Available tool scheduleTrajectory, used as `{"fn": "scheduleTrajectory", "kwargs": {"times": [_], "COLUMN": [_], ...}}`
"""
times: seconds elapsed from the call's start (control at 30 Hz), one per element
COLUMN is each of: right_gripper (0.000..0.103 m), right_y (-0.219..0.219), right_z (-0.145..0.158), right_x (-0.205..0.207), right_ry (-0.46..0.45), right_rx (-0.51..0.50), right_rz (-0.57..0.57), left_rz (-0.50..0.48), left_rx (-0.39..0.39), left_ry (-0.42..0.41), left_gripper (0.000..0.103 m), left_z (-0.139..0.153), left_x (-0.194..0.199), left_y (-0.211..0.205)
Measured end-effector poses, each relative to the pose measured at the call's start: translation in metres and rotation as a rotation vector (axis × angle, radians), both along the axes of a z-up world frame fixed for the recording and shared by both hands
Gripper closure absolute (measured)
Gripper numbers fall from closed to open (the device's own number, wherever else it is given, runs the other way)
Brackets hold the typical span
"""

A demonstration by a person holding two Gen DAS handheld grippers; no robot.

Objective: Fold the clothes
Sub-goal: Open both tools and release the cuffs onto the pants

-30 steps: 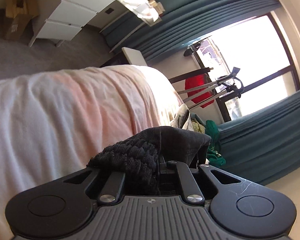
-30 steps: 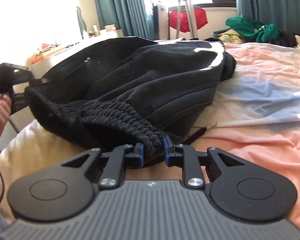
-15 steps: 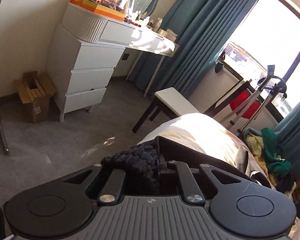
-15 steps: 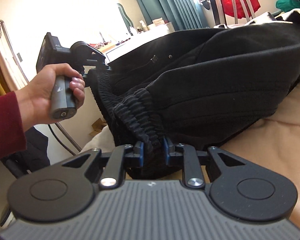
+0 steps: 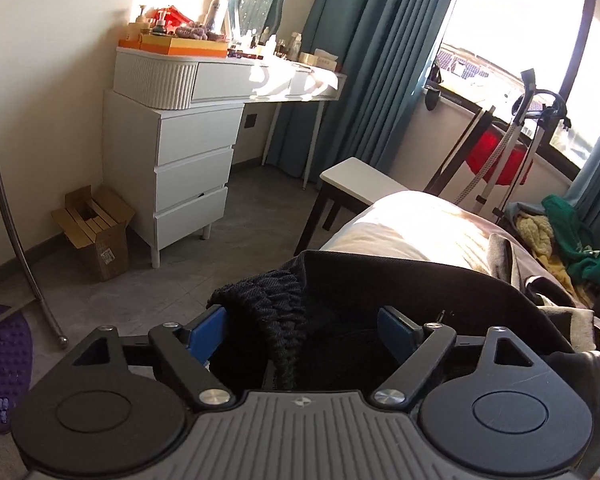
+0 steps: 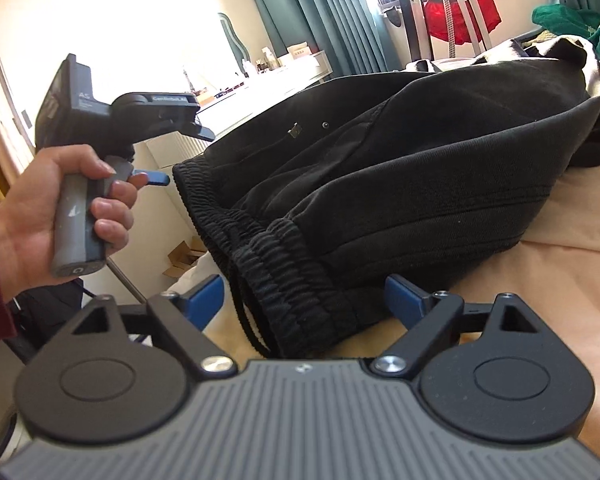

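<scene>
Left wrist view: left hand-held gripper had its blue pads spread wide, gripping nothing. Ribbed waistband of the black trousers sat bunched between the jaws, nearer the left pad, w/o being pinched. Garment lay straight ahead and to the right, over the bed corner; floor dropped away to the left, so free room was on that side. White drawer unit and cardboard box stood well apart.

Right wrist view: right hand-held gripper likewise wide open, holding nothing; waistband end lay between its pads on the bed sheet. Trousers ran w/ long axis away from the hand-held gripper toward upper right, far end near a pile of clothes. Waistband edge ran leftward to the left hand-held gripper, held in a hand, just beside that corner but apart from it. Bare sheet to the right gave room to lay fabric over.

Stage, judged: scene fits either a release after setting the trousers down or an approach to re-grip the waistband; both arms were about equally near it.
</scene>
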State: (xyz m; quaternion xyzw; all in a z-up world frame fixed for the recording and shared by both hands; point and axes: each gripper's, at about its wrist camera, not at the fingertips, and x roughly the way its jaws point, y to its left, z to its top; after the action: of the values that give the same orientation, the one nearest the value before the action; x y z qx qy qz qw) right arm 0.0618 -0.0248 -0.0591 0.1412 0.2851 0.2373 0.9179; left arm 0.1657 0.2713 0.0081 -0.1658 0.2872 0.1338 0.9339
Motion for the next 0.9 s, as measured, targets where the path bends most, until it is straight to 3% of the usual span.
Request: {"fn": "scheduleTrajectory", "kwargs": {"times": [0.27,0.43,0.63,0.8,0.9], "right_gripper": [0.014,0.014,0.014,0.014,0.014], "right_y": [-0.066,-0.126,-0.192,-0.211,-0.219], "right_z": [0.039,0.061,0.066,0.046,0.037], "right_x": [-0.027,-0.035,-0.038,-0.027,-0.021], "right_ry": [-0.074,-0.12,-0.181,-0.175,-0.173], "right_rx": [-0.051,-0.13,-0.213,-0.205,-0.208], "right_rz": [-0.074,-0.178,-0.29,-0.33,-0.35], "left_rz": [-0.167,-0.303,-0.389,-0.419,-0.443], "left_rx": [0.123,0.079,0.008,0.072,0.137], "left_ry": [-0.102,-0.175,-0.206,-0.118,-0.113], "left_gripper": [0.008,0.008,0.007,0.007,0.006], "left_z": [0.057,0.067,0.02,-0.039,-0.069], "left_x": [-0.077,-0.124,-0.135,-0.112,-0.103], "left_y": [-0.112,-0.192,-0.253,-0.291,-0.31]}}
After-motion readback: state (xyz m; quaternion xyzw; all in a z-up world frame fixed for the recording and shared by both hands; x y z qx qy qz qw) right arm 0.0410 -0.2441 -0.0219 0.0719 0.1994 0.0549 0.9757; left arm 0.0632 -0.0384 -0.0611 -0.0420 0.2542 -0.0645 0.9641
